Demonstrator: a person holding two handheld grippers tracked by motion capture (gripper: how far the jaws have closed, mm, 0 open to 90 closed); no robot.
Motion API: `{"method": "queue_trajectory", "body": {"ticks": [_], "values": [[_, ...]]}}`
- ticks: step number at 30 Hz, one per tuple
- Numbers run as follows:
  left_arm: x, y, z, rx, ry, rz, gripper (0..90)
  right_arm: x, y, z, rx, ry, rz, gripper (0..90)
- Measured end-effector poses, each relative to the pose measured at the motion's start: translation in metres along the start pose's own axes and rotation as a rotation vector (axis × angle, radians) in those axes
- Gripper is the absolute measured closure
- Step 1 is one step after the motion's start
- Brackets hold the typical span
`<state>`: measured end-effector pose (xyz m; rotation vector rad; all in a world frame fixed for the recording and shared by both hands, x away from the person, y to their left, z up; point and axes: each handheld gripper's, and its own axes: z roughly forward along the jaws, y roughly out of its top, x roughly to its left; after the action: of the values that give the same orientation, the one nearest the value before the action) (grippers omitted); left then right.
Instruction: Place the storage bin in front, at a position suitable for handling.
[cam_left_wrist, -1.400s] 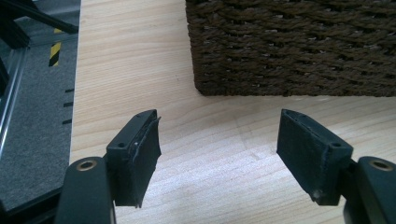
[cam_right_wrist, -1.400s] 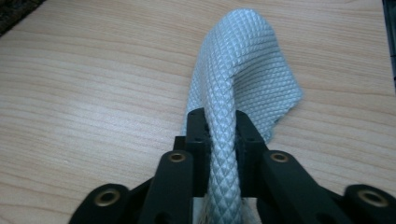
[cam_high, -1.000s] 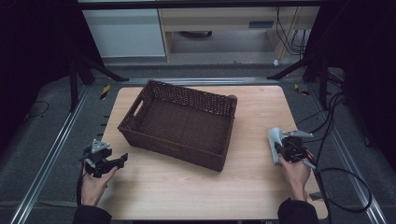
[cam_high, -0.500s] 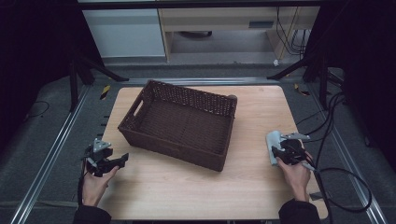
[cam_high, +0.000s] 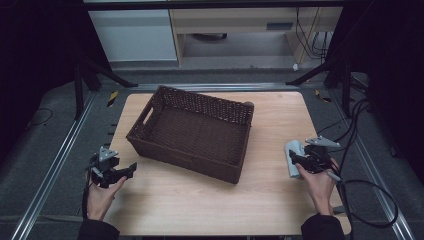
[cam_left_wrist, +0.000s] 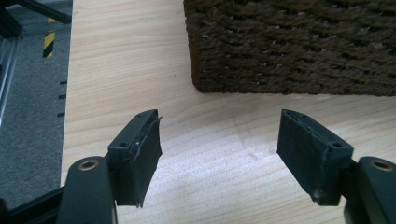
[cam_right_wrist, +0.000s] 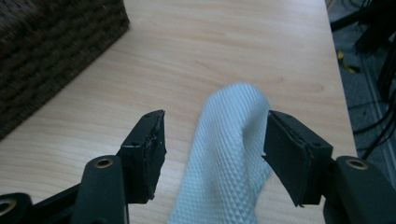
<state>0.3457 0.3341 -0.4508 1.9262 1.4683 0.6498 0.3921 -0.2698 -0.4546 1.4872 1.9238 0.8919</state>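
Cloth (cam_high: 292, 159), pale and rolled, lies at the table's (cam_high: 200, 205) four o'clock. Going left to right: left gripper (cam_high: 131, 168) waits at eight o'clock, jaws apart; wicker basket (cam_high: 195, 131) sits central, likely the destination; right gripper (cam_right_wrist: 212, 154), jaws just opened, straddles the cloth without pressing.

Pale wood-grain table (cam_high: 210, 200), smooth and matt; dark brown woven wicker basket (cam_high: 195, 132), rough and coarse; light blue cloth (cam_right_wrist: 224, 163), waffle-textured and soft; black matt rubbery pads (cam_right_wrist: 152, 156) on hard plastic gripper arms; grey speckled carpet floor (cam_left_wrist: 28, 116).
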Motion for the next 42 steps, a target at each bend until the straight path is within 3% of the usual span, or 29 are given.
{"method": "queue_trajectory", "body": {"ticks": [7,20,24,26,32,36,42], "values": [[0.006,0.02,-0.008,-0.023,-0.02,0.003,30.8,0.017,0.023,-0.016,-0.038,0.07,-0.009,36.6],[0.032,0.066,-0.023,-0.058,-0.005,-0.019,30.6,0.049,0.061,-0.026,-0.058,0.103,-0.038,40.5],[0.037,0.079,-0.019,-0.065,-0.009,-0.018,30.6,0.062,0.071,-0.027,-0.083,0.136,-0.039,41.4],[0.04,0.088,-0.012,-0.045,-0.005,-0.014,31.2,0.071,0.078,-0.026,-0.083,0.185,-0.019,41.3],[0.041,0.1,0.001,-0.043,-0.001,-0.015,36.1,0.082,0.09,-0.022,-0.101,0.221,-0.023,40.0],[0.039,0.103,0.013,-0.03,-0.025,-0.021,40.3,0.096,0.097,-0.01,-0.083,0.244,-0.045,39.2],[0.035,0.104,0.028,0.012,-0.051,-0.009,47.7,0.105,0.098,0.012,-0.034,0.25,-0.049,40.3]]}}
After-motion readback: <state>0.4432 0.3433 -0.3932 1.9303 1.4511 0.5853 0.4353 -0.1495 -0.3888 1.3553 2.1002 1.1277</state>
